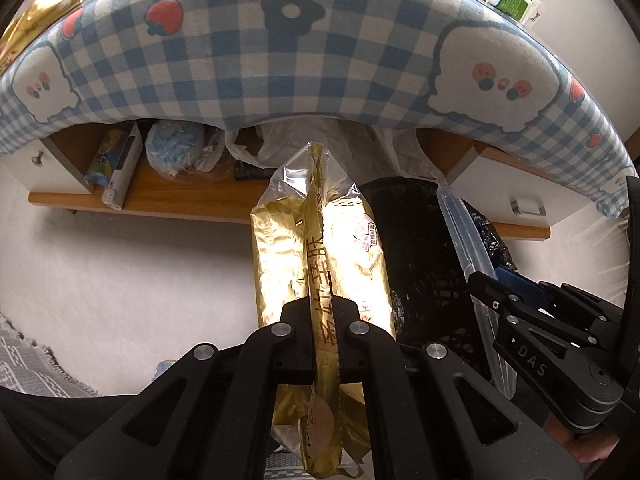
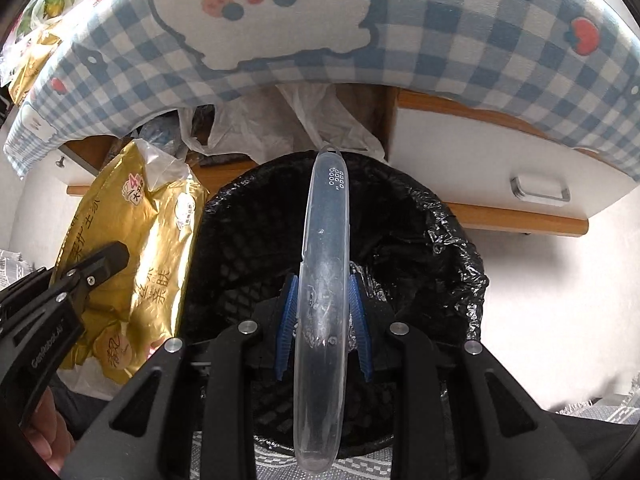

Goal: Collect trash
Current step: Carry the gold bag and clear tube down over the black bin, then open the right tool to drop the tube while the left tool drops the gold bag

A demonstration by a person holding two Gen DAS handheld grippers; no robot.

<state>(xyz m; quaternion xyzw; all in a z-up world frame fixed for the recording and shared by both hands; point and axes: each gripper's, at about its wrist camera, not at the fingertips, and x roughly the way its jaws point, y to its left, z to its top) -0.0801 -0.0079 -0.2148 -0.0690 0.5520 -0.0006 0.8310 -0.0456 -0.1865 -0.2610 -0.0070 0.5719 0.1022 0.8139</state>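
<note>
A gold foil snack bag (image 1: 280,248) hangs upright with my left gripper (image 1: 322,308) shut on its folded seam, just left of the bin. The bin (image 1: 416,240) is a black mesh basket lined with a black bag; its rim (image 2: 460,264) fills the right wrist view. My right gripper (image 2: 324,284) is shut on a clear plastic lid (image 2: 326,220), held on edge between the blue pads (image 2: 290,312) directly above the bin's opening. The gold bag (image 2: 132,240) and the left gripper (image 2: 108,260) show at the left of that view. The clear lid (image 1: 460,228) shows beside the right gripper (image 1: 492,280).
A table with a blue checked cloth (image 1: 280,72) overhangs the far side of the bin. Under it a wooden shelf (image 1: 180,200) holds plastic bags and a box. A white drawer (image 2: 540,192) stands at the right. A green carton (image 1: 516,0) lies on the table. A grey rug (image 1: 32,368) covers the near floor.
</note>
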